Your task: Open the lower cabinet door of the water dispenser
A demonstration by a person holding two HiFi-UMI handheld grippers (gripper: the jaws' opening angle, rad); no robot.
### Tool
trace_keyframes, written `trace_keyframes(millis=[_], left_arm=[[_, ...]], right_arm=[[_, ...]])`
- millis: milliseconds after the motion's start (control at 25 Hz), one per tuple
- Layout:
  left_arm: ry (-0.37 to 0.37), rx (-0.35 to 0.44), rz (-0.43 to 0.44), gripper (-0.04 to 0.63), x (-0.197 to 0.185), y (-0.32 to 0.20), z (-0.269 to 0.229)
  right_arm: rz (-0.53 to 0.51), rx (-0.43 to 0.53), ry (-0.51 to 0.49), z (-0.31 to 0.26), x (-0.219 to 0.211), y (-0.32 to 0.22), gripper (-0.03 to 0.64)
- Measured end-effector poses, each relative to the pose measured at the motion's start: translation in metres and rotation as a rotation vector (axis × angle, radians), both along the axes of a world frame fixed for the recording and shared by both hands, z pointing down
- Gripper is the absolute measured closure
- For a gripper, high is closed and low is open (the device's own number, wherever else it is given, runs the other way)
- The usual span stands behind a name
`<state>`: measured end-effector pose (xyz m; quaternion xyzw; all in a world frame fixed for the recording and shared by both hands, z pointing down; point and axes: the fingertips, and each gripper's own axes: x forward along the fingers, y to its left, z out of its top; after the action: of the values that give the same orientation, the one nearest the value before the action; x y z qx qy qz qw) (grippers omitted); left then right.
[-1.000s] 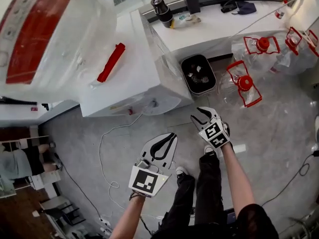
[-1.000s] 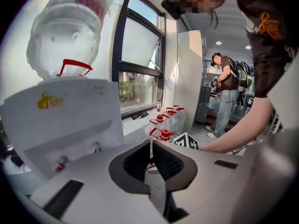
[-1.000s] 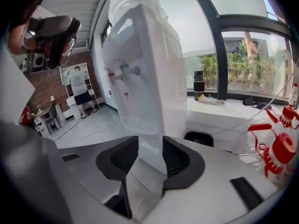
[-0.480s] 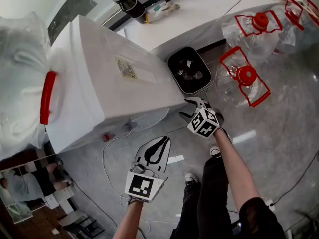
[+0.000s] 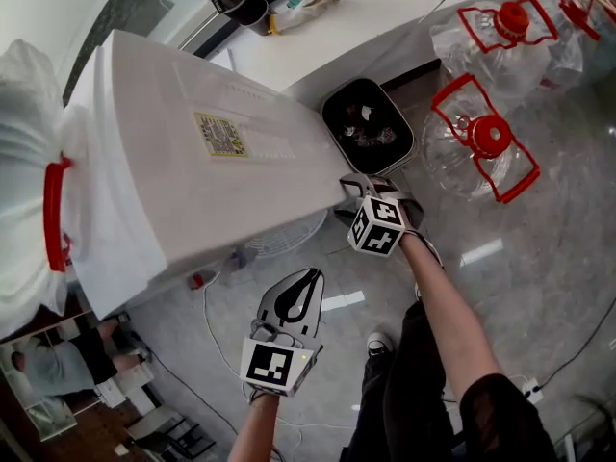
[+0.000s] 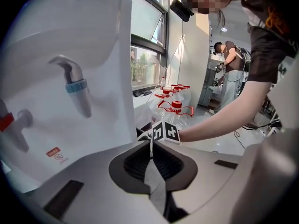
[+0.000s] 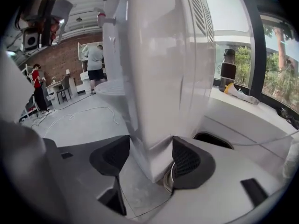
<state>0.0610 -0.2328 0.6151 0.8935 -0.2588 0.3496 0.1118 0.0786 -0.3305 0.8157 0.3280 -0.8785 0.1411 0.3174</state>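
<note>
Checking status: lower cabinet door open yet? (Obs. 1)

No view shows it open, so the pull is all still to do. Water dispenser (image 5: 212, 162) stands on the floor (image 5: 539, 287) at left, beside the far counter (image 5: 385, 17). Right tool (image 5: 349, 198) jaws opening wide, astride its lower corner, no grip evident. Left tool (image 5: 313, 275) closed, empty. (Obs. 2)

Floor (image 5: 544, 292) w/ dispenser (image 5: 192, 162), bottles (image 5: 481, 141), bin (image 5: 368, 128)
</note>
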Motion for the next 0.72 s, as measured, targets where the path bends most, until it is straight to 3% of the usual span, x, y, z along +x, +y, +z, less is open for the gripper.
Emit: trace_keyframes(millis=[280,480,720], left_arm=[[0.031,0.013,-0.076,0.569,-0.018,-0.010,-0.007],[0.034,0.030,-0.077,0.569,-0.030,-0.008,-0.013],[0.006,0.046,-0.057,0.569,-0.044,0.008,-0.020]], right_arm=[[0.060,-0.025,0.000,0.000,-0.003,0.005,0.358],[0.119,-0.046,0.005,-0.001,-0.005,0.005,0.362],[0.064,-0.044,0.066,0.001,-0.006,0.044,0.368]])
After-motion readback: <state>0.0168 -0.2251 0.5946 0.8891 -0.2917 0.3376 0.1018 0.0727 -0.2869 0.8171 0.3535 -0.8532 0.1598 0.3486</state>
